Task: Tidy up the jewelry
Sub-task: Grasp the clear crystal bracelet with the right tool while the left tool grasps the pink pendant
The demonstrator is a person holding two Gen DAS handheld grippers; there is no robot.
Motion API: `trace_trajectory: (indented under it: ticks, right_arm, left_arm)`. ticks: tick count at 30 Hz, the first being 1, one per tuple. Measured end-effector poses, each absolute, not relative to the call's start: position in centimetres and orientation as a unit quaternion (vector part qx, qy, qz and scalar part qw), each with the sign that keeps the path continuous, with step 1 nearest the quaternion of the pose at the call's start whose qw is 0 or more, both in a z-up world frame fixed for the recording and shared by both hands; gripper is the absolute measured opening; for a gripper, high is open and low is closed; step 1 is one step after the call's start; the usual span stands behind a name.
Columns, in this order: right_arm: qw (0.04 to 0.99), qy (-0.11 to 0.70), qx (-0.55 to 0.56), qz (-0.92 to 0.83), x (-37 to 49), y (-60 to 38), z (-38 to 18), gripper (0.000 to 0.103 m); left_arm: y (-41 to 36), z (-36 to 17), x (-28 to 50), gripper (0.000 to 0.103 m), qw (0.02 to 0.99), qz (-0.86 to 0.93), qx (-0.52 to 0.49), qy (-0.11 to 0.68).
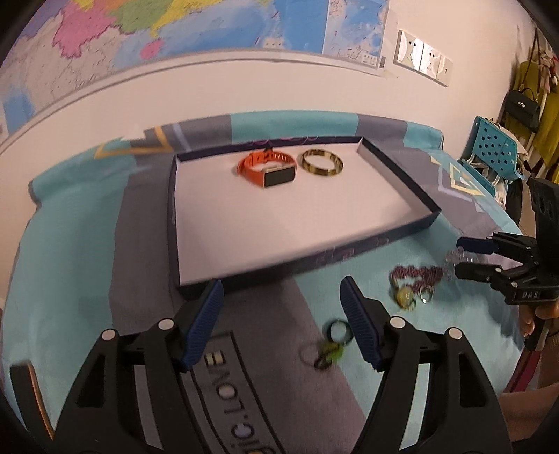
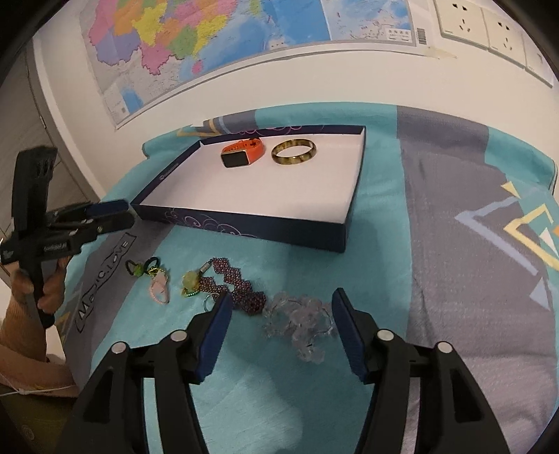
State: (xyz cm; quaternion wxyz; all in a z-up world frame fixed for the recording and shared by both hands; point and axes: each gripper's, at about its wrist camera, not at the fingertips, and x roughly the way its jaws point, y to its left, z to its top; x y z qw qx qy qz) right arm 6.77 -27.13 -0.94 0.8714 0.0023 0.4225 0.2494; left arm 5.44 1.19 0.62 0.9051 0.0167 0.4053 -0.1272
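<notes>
A shallow dark-blue box (image 1: 394,234) (image 2: 244,227) with a white floor holds an orange watch (image 1: 267,167) (image 2: 242,152) and a gold bangle (image 1: 321,163) (image 2: 294,152). On the teal cloth in front lie a clear bead bracelet (image 2: 297,321) (image 1: 454,258), a purple beaded band (image 2: 241,283) (image 1: 419,274), a yellow-green charm (image 2: 190,279) (image 1: 405,298), a pink bracelet (image 2: 159,288) and small green and black rings (image 2: 143,267) (image 1: 330,344). My right gripper (image 2: 281,307) (image 1: 457,256) is open, its fingers either side of the clear bracelet. My left gripper (image 1: 281,297) (image 2: 122,213) is open and empty before the box's near edge.
The table stands against a white wall with a map (image 2: 209,42) and sockets (image 2: 489,28). A blue perforated chair (image 1: 496,146) and hanging clothes and bags (image 1: 531,101) are to the right. The cloth drops off at the table's edges.
</notes>
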Motion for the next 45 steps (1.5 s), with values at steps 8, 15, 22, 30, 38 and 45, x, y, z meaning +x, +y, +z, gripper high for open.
trace_trajectory:
  ticks: [8,15,22,30,38,45]
  right_arm:
    - [0.874,0.423,0.004,0.240,6.3,-27.2,-1.5,0.058]
    - [0.875,0.424,-0.001,0.234,6.3,-26.9,-1.6,0.058]
    - [0.876,0.423,0.001,0.231,6.1,-27.0,-1.7,0.058]
    - [0.875,0.423,0.013,0.234,6.1,-27.4,-2.0,0.059]
    - [0.875,0.422,0.016,0.236,6.1,-27.6,-2.0,0.059]
    - [0.878,0.422,0.000,0.227,5.9,-27.0,-2.0,0.057]
  left_arm:
    - [1.3,-0.9,2.2,0.069,0.896,-0.134,0.000,0.424]
    - [-1.0,-1.4,0.6,0.069,0.884,-0.181,0.004,0.432]
    - [-5.0,-2.0,1.3,0.063,0.869,-0.235,0.002,0.436]
    - [-6.2,-3.2,3.4,0.051,0.858,-0.242,-0.020,0.453]
    - [-5.3,-3.4,4.1,0.031,0.857,-0.233,-0.029,0.459]
    - [-5.8,-3.4,3.3,0.029,0.865,-0.225,-0.011,0.449]
